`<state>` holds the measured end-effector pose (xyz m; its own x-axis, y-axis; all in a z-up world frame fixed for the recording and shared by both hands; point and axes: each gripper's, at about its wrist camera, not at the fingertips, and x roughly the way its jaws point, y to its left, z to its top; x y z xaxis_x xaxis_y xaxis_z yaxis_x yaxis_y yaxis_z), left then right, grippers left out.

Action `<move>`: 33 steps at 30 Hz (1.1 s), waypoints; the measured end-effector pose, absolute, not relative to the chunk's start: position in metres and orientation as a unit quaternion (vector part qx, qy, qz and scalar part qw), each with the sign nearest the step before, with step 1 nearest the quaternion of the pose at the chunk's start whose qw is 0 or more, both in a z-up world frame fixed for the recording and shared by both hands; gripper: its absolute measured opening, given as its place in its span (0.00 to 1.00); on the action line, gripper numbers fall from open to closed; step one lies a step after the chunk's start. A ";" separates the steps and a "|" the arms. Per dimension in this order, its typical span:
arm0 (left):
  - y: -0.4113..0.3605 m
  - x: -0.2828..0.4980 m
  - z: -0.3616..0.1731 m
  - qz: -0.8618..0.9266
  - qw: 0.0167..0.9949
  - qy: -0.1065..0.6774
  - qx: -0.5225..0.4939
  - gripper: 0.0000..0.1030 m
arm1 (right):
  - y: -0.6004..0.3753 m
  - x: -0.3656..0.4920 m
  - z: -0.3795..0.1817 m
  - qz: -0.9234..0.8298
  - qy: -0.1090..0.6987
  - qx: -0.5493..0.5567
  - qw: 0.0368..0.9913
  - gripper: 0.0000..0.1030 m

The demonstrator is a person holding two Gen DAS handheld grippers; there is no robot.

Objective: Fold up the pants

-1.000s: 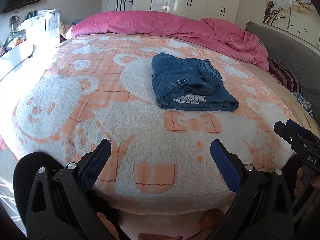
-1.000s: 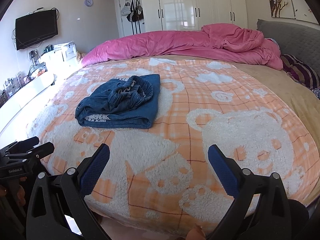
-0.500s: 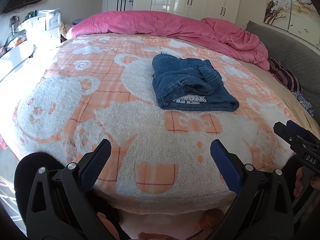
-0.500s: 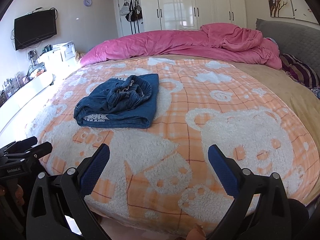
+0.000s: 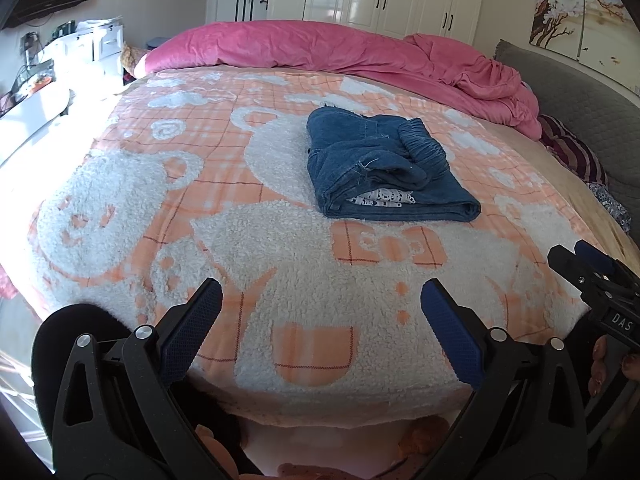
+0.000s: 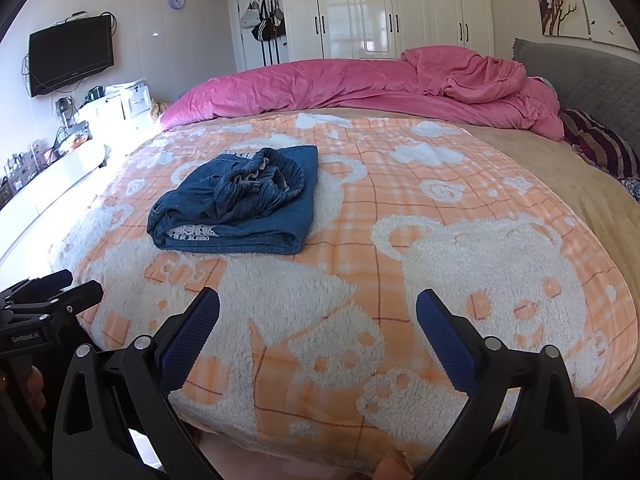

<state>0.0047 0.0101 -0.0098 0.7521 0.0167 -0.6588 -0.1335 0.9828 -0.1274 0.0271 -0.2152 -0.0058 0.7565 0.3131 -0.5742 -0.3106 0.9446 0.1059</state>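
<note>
Pants (image 5: 384, 168) look basically folded already, a denim bundle mid-bed on the bear blanket (image 5: 280, 264), well ahead of both claws. Your left claw (image 5: 320, 328) is spread wide and empty, same for the right claw (image 6: 316, 328). Next up is probably just tidying that bunched waistband. Layers underneath are hidden.

The left gripper (image 5: 320, 308) is held with its jaws spread wide, nothing between the blue pads (image 5: 188, 332). The right gripper (image 6: 318, 316) is likewise held wide apart and empty. In the left wrist view the right gripper is seen at 4 o'clock, a few fingertips (image 5: 600, 364) of the person's hand showing beneath it.
</note>
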 end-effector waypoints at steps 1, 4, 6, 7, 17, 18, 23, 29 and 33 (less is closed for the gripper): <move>0.010 0.005 -0.010 0.041 0.932 0.350 -0.083 0.91 | -0.215 0.027 -0.006 0.167 0.307 0.002 0.937 0.95; 0.009 0.004 -0.010 0.042 0.932 0.350 -0.083 0.91 | -0.215 0.027 -0.006 0.166 0.308 0.002 0.937 0.95; 0.010 0.004 -0.010 0.044 0.932 0.351 -0.082 0.91 | -0.215 0.027 -0.006 0.167 0.307 0.002 0.937 0.95; 0.010 0.004 -0.010 0.044 0.932 0.351 -0.082 0.91 | -0.215 0.027 -0.006 0.167 0.307 0.002 0.937 0.95; 0.008 0.004 -0.009 0.041 0.930 0.357 -0.080 0.91 | -0.215 0.028 -0.006 0.167 0.308 0.001 0.937 0.95; 0.008 0.004 -0.010 0.040 0.929 0.358 -0.081 0.91 | -0.215 0.028 -0.006 0.167 0.308 0.001 0.937 0.95; 0.008 0.005 -0.010 0.040 0.928 0.361 -0.081 0.91 | -0.215 0.027 -0.006 0.166 0.309 0.000 0.936 0.95; 0.007 0.007 -0.014 0.036 0.925 0.371 -0.080 0.91 | -0.215 0.027 -0.007 0.166 0.310 -0.002 0.936 0.95; 0.006 0.008 -0.013 0.033 0.924 0.372 -0.077 0.91 | -0.218 0.028 -0.009 0.166 0.313 -0.002 0.935 0.95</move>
<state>0.0081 0.0055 -0.0125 0.7209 0.0029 -0.6931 -0.1177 0.9860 -0.1183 0.0278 -0.2176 -0.0087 0.7490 0.3103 -0.5854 -0.3122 0.9446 0.1012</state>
